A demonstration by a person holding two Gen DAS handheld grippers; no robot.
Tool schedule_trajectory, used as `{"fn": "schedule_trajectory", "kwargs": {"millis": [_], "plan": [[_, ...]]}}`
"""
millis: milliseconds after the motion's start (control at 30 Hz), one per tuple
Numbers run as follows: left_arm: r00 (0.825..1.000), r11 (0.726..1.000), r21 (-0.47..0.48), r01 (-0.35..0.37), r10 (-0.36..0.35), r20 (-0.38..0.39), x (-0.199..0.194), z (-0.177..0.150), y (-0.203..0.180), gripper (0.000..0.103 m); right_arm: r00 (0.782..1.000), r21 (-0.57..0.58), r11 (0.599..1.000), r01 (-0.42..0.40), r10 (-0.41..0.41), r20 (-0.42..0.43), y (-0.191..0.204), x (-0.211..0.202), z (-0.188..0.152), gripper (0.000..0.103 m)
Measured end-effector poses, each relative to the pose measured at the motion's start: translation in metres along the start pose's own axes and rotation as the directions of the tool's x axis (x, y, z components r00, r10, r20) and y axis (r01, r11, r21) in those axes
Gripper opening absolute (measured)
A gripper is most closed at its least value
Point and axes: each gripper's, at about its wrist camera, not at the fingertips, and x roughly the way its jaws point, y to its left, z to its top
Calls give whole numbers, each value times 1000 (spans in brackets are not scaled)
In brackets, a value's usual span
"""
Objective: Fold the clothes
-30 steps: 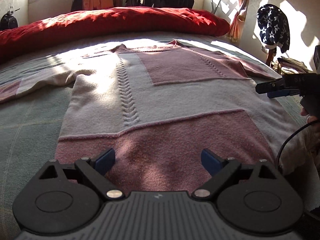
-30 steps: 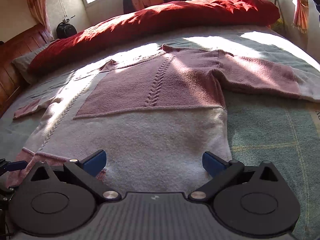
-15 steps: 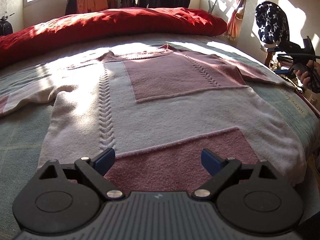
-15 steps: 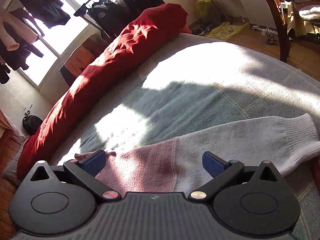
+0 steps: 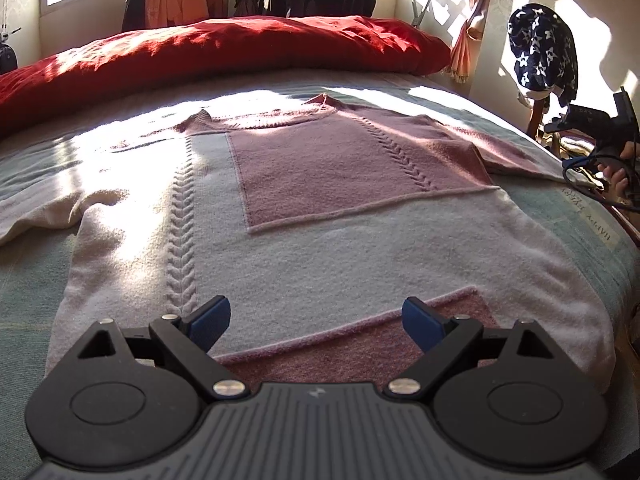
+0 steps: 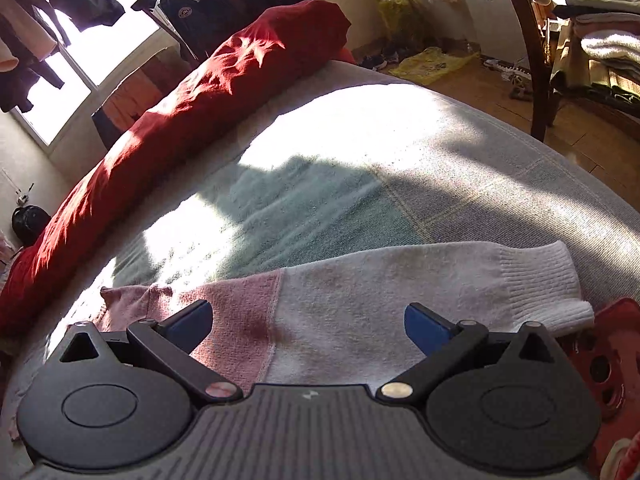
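Holding both tongs spread wide and empty, we record the positions as follows. Our left tongs hover low over the hem end of the sweater, pointing up the garment toward its neckline, with the blue fingertips set well apart above the knit. The sweater lies flat, front up, on the bed, its pink and cream panels spread out and its left sleeve trailing off toward the picture's left edge. A red duvet is bunched along the far side of the bed.

At the right edge of the left wrist view, we see our right tongs from the side, gripped by a hand, beyond the sweater's right sleeve; from that angle we cannot judge their opening.

The right wrist view settles it: our right tongs stand apart over the right sleeve, near the seam where pink meets cream. Only this view shows the ribbed cuff, which lies flat at the bed's edge. It also shows a chair and folded clothes past the bed.

The sweater's body is out of frame in the right wrist view. A red object at its lower right is cut off and we cannot identify it.
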Motion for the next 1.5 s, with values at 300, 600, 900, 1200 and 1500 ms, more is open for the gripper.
{"fn": "schedule_trajectory", "kwargs": {"millis": [300, 600, 900, 1200, 1500], "plan": [[1000, 999, -26, -26, 25, -11, 0, -1, 12, 93, 970, 4, 971, 240, -240, 44, -16, -21, 1, 103], [998, 999, -12, -47, 46, -42, -6, -20, 22, 93, 992, -368, 923, -113, 86, -88, 161, -70, -94, 103], [998, 999, 30, -44, 45, -33, -43, -60, 22, 93, 978, -542, 826, -156, 55, -199, 264, -36, -243, 103], [1000, 1000, -5, -4, 4, 1, -57, -63, 31, 93, 997, -596, 803, -10, -37, -66, 266, -33, -300, 103], [1000, 999, -23, 26, -26, -16, -61, -75, 33, 94, 999, -603, 798, 8, -30, -27, 262, -44, -313, 103]]}}
